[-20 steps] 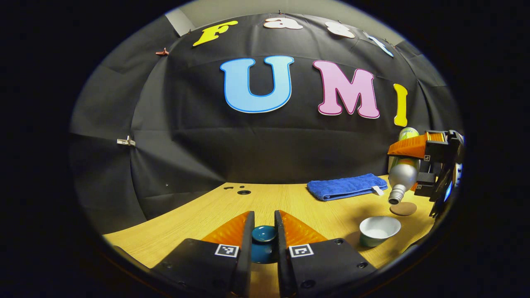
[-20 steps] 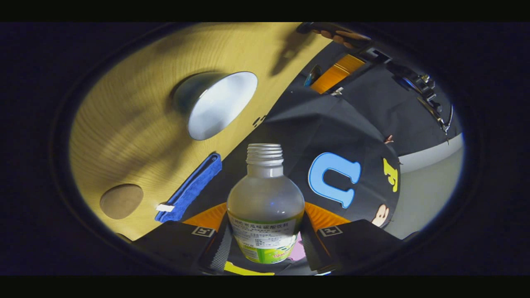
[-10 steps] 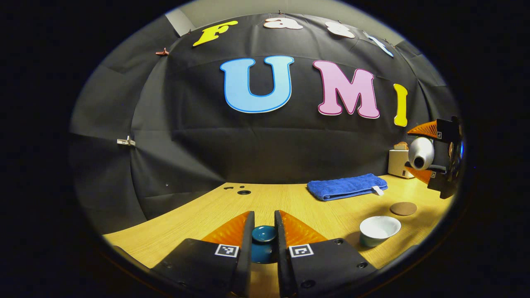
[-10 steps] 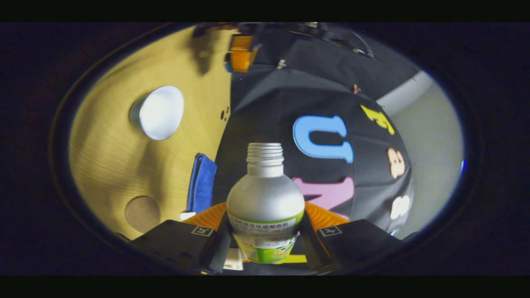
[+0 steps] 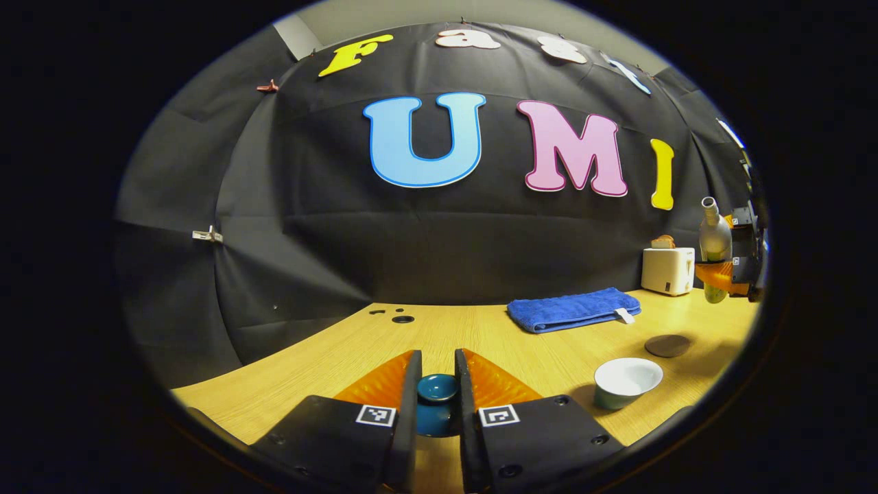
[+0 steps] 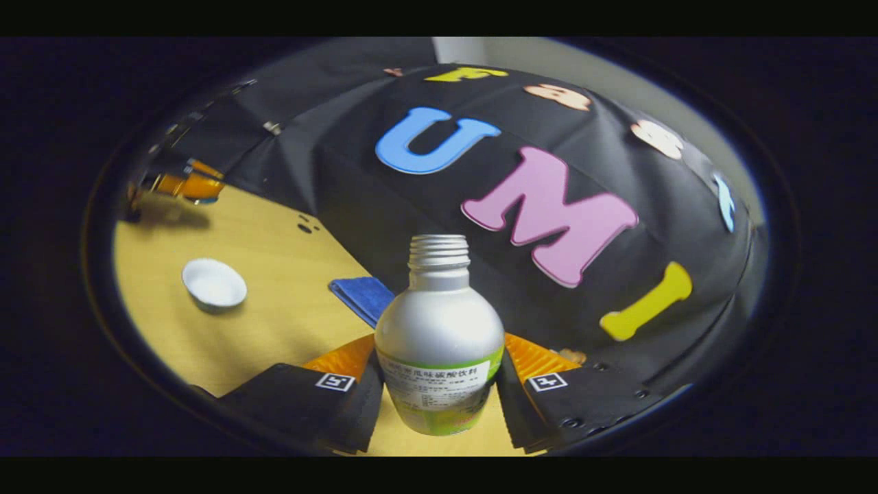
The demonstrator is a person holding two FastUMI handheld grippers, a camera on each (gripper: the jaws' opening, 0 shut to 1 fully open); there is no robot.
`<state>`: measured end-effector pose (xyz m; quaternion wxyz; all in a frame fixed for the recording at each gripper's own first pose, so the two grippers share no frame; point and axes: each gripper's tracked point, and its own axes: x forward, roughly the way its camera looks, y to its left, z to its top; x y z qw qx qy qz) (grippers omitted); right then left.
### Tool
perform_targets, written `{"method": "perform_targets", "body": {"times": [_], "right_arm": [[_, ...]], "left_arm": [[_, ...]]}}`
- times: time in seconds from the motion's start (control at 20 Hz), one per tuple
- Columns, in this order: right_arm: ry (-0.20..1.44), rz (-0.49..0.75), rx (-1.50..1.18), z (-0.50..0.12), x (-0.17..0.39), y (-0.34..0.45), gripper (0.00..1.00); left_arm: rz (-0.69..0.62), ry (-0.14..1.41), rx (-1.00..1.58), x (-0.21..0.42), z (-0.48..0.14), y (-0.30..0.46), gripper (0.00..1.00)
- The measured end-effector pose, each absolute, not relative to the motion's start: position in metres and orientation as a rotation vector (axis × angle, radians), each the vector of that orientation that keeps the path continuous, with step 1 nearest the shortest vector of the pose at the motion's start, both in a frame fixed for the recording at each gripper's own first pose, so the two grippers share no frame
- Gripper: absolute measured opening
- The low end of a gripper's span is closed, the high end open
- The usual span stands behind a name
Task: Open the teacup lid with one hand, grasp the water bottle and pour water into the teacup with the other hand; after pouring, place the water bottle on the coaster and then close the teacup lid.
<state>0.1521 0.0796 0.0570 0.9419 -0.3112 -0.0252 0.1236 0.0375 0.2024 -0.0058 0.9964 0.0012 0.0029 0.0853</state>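
Observation:
My left gripper [image 5: 437, 392] is shut on the dark teal teacup lid [image 5: 437, 388], held just above the wooden table [image 5: 480, 336]. The open white-lined teacup [image 5: 627, 381] sits to the right on the table, also the teacup [image 6: 213, 284] in the right gripper view. The round brown coaster [image 5: 669, 345] lies behind the cup. My right gripper [image 6: 439, 394] is shut on the silver water bottle [image 6: 439, 343], uncapped and nearly upright. From the left gripper view, that bottle [image 5: 714, 240] hangs in the air at the far right, above and beyond the coaster.
A folded blue towel [image 5: 573, 309] lies along the table's back edge, with a white toaster [image 5: 667, 269] to its right. Small dark holes [image 5: 402, 318] mark the table at the back left.
The right gripper has swung the bottle from mouth-down over the teacup to nearly upright and drawn it back to the far right. The left gripper and lid have stayed still.

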Motion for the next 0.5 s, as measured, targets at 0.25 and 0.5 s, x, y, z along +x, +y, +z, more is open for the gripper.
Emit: {"method": "perform_targets", "body": {"times": [0.25, 0.5], "right_arm": [[0.072, 0.38, -0.242, 0.026, 0.167, 0.097, 0.76], [0.089, 0.394, -0.07, -0.002, 0.193, 0.097, 0.76]], "left_arm": [[0.17, 0.005, 0.003, 0.038, -0.007, 0.203, 0.3], [0.17, 0.004, 0.004, 0.037, -0.006, 0.202, 0.3]]}}
